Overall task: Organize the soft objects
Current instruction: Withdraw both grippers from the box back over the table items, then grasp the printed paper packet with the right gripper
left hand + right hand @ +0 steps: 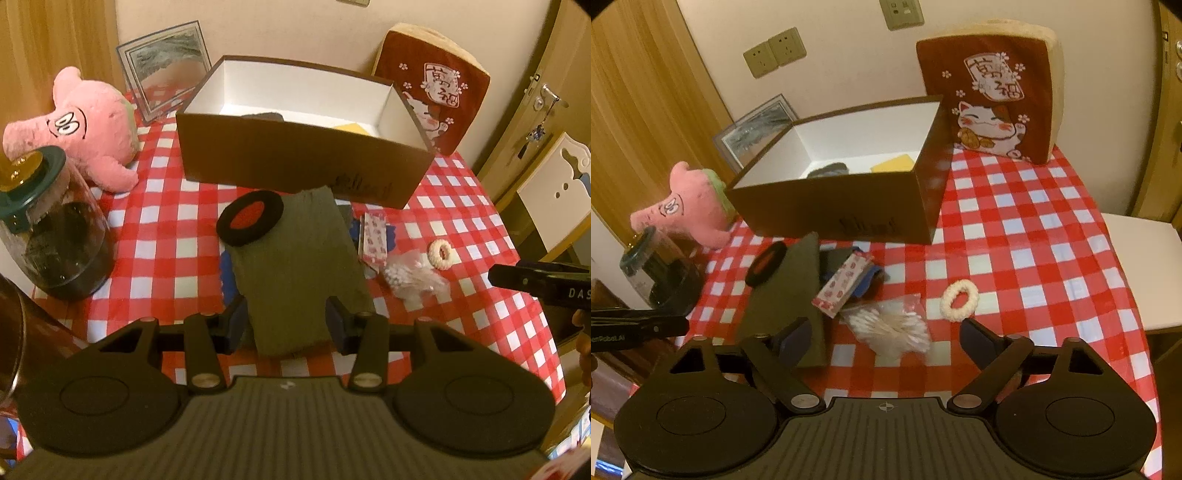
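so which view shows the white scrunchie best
The right wrist view: the scrunchie lies whole and large just ahead of the open right gripper. In the left wrist view it is smaller, off to the right, though unobstructed.

Over the table's near edge, our left gripper hangs with jaws parted partway, pads not pressing anything. Our right gripper holds level toward the table's right side, jaws spread wide.
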The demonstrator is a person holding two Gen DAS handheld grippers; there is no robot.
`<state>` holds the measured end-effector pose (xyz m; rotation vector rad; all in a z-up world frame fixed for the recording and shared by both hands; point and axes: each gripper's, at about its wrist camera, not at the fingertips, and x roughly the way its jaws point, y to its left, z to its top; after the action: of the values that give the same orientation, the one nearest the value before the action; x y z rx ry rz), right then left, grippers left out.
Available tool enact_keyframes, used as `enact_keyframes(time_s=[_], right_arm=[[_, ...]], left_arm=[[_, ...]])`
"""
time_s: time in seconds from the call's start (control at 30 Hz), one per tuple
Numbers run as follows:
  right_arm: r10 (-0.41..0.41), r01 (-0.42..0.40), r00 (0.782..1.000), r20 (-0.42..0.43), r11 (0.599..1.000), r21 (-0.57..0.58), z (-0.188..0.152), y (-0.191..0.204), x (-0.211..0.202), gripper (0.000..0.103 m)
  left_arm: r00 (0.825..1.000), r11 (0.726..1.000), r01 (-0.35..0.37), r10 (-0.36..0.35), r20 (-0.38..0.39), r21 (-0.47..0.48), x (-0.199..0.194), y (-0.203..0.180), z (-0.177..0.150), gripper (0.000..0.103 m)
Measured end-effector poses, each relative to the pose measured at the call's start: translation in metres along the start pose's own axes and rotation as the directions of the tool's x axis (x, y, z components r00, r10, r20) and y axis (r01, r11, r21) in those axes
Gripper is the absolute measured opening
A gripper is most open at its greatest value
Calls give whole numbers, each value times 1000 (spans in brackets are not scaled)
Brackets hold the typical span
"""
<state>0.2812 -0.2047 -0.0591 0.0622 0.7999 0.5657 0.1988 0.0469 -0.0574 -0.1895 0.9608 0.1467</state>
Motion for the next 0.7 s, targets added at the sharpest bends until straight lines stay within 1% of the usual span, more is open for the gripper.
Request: enact_keyframes(time_s=[0.1, 0.33, 0.53, 0.7], right_arm=[[4, -5, 1000, -16, 1000, -5, -2, 2, 6, 81], [49, -49, 997, -59, 999, -4, -5, 12, 23, 72], [73, -73, 993, -97, 997, 0, -2, 23, 44, 71], [79, -78, 991, -106, 997, 12, 2, 27, 58, 69]], left_arm=[[1000, 1000, -7, 7, -9, -3, 4, 1, -2, 43], [1000, 1000, -22, 22, -16, 0, 12, 1, -2, 43], [999, 1000, -28, 28, -17, 2, 22, 3, 1, 43], [999, 999, -32, 32, -28, 5, 35, 6, 5, 43]])
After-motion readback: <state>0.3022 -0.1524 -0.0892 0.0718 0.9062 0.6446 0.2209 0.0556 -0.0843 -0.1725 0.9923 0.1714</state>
